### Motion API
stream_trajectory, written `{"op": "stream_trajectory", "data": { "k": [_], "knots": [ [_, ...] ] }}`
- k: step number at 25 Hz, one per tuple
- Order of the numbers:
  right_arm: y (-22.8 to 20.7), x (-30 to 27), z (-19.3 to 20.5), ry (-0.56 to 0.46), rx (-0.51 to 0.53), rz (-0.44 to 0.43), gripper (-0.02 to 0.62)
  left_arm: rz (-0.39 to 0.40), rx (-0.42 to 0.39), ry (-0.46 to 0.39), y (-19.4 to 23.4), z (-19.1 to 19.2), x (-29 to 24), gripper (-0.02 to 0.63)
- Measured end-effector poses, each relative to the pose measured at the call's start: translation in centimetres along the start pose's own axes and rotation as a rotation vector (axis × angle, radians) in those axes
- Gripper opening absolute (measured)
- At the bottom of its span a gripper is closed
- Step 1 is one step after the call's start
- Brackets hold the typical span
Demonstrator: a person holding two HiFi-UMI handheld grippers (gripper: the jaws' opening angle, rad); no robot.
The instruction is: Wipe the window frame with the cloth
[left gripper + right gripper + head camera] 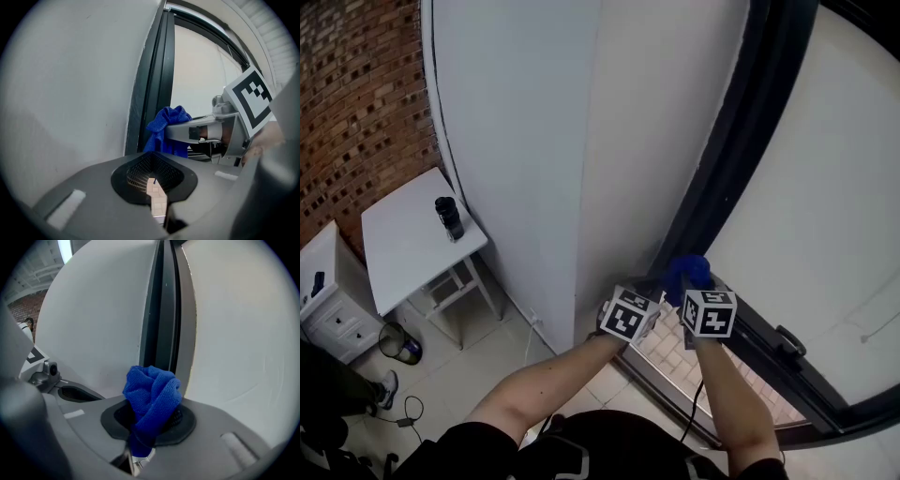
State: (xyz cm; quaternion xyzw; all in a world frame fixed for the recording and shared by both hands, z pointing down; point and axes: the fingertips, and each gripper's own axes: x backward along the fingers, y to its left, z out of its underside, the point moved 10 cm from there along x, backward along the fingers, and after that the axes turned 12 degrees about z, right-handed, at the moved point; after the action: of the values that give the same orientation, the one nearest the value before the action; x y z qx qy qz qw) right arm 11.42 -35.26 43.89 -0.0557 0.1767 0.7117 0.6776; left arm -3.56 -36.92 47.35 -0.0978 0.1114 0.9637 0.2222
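Note:
A bunched blue cloth (152, 401) sticks out from between the jaws of my right gripper (149, 420), which is shut on it. It points at the dark window frame (161, 310) and sits just short of it. In the head view the cloth (688, 273) lies near the frame's lower part (731, 131). My left gripper (152, 180) is shut with nothing in it, beside the right one. From there the cloth (167, 127) shows ahead, next to the frame (152, 79).
A white wall panel (525, 141) runs left of the frame, with pale glass (825, 187) to its right. A small white table (408, 239) with a dark bottle (448, 217) stands at the lower left. A handle (787, 339) sits on the lower frame rail.

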Motion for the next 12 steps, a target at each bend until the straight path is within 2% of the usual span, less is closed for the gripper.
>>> {"op": "stream_trajectory", "data": {
  "k": [12],
  "knots": [
    [-1.0,1.3,-2.9,-0.052,-0.019,0.002,0.075,0.018,0.0,-0.054,-0.8,-4.0,0.5,-0.008]
  ]
}}
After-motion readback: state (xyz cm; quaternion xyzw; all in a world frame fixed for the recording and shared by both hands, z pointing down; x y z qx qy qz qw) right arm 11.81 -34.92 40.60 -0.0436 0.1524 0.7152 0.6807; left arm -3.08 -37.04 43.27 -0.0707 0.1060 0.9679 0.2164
